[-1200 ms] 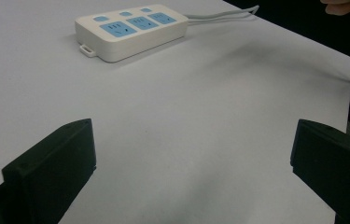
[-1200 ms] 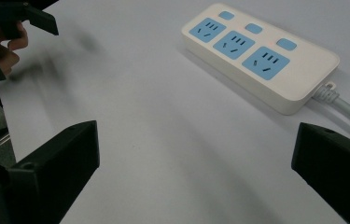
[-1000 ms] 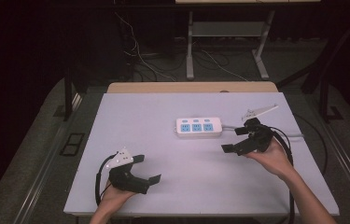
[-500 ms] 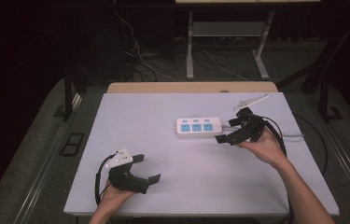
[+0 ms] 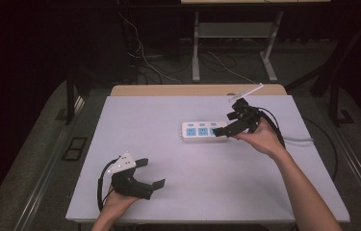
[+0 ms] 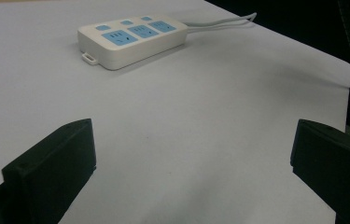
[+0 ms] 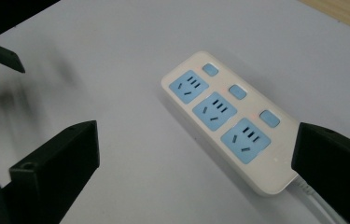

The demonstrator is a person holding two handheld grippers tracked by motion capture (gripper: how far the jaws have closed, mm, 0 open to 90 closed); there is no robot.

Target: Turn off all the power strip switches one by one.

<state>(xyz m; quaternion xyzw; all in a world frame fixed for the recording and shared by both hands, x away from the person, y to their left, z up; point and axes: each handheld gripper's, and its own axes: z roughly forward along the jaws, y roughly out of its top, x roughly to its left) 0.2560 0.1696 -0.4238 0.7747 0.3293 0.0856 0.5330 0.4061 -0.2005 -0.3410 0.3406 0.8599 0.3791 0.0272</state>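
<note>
The right tool (image 5: pixel 224 126) is now arriving over the power strip (image 5: pixel 202 131), and this is the main change in the last second. One second ago it was hovering beside the cord end of the strip, toward the right edge of the tabletop (image 5: pixel 120 120); half a second ago it was already leaning closer, and now its tips are standing above the end of the strip where the cord (image 5: pixel 298 140) leaves. Its jaws are spread wide and are gripping nothing. In the right gripper view the power strip (image 7: pixel 228 116) is lying between the two black jaws, with its three blue sockets and three small switches facing up, so the tool is being aimed at the strip's body.

The strip itself is not moving. It is lying flat in the far half of the tabletop, a little toward the right edge, with its length parallel to the far edge, and its cord is running off toward the right edge.

The left tool (image 5: pixel 151 173) is resting near the front left corner, in the same place as before. It is released too, with jaws apart and nothing between them. In the left gripper view the power strip (image 6: pixel 130 39) is showing well apart from it, far across the white surface.

Judging from this, the approach is ending, and the person is probably preparing either to press a switch or to take the strip by its sides. No contact is visible yet.
</note>
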